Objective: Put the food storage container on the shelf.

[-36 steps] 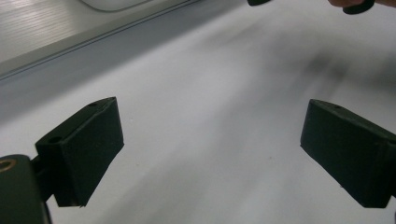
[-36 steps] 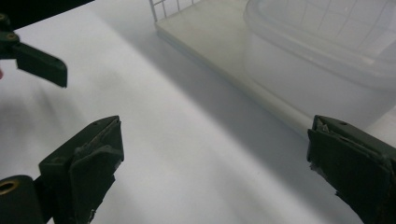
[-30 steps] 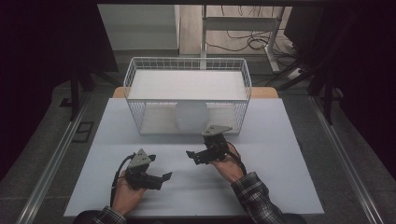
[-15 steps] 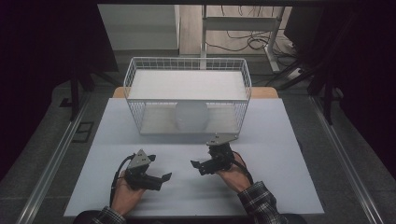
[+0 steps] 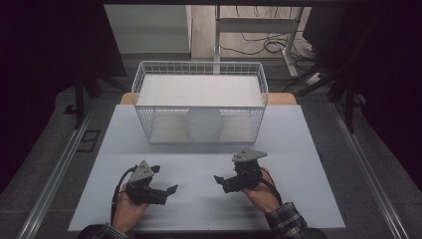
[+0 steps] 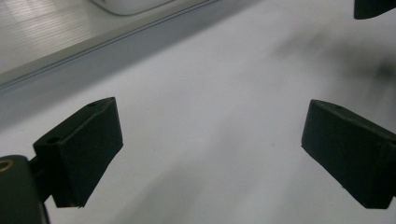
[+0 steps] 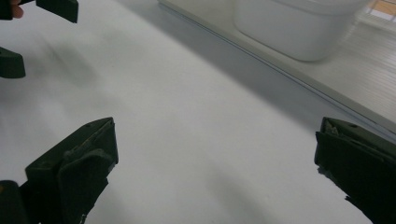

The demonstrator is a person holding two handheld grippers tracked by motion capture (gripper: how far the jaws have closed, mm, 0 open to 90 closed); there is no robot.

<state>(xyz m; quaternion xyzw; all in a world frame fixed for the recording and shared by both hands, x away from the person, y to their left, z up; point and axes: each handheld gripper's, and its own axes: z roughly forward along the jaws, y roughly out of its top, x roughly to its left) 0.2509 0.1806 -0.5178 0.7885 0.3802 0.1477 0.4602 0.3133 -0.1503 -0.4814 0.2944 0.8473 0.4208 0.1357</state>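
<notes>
Black tools (image 5: 171, 189), plaid sleeves (image 5: 286, 224)

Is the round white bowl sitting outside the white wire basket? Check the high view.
No, the round white bowl sits inside the white wire basket, behind its front mesh wall.

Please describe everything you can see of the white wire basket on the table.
The wire basket is a white rectangular box of thin metal grid, open at the top, with a thicker rim. It stands upright at the far side of the pale table, its long side facing the person. Inside it lies a white flat liner or tray, and a rounded white container stands near its front wall. Both grippers are apart from it, and nothing else touches it.
</notes>
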